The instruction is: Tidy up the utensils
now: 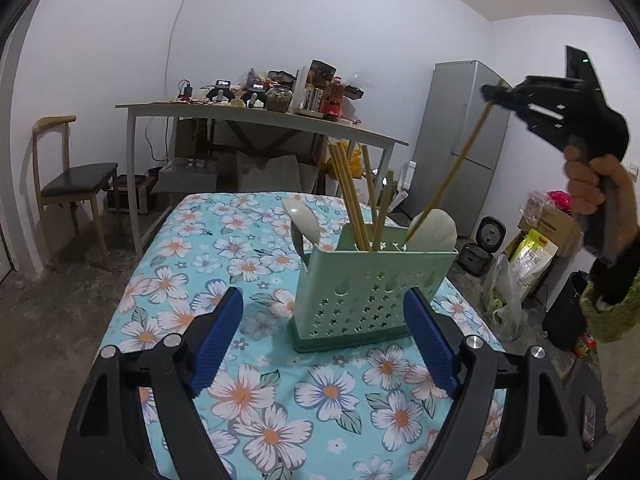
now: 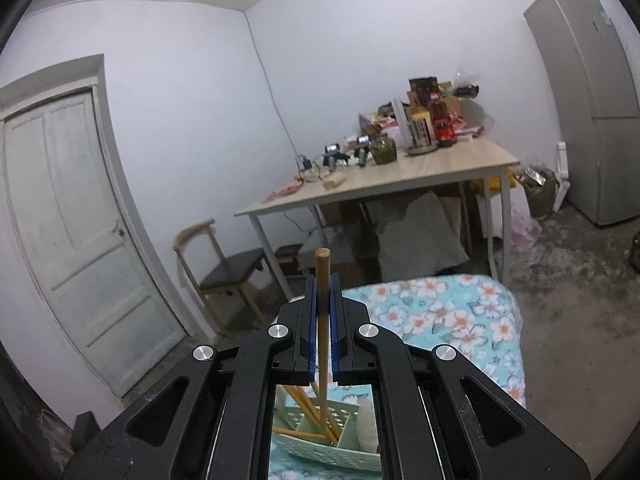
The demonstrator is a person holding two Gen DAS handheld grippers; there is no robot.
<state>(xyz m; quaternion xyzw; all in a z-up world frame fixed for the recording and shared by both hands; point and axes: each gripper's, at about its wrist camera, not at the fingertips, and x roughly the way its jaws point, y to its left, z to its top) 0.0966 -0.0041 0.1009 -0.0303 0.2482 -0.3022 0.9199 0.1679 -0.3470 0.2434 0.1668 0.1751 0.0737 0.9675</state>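
Above the green utensil holder (image 1: 374,292) on the floral worktop (image 1: 224,360), my right hand-held gripper (image 2: 323,300) pinches one chopstick (image 2: 322,320) while my left hand-held gripper (image 1: 324,336) gapes empty, so a tilted lowering could miss the slot.

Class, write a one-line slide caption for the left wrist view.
Open left gripper faces the green utensil holder while the right gripper holds one chopstick above it.

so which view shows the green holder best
The left wrist view: the holder stands whole on the tablecloth with chopsticks and spoons inside. The right wrist view catches only its top through the gripper frame.
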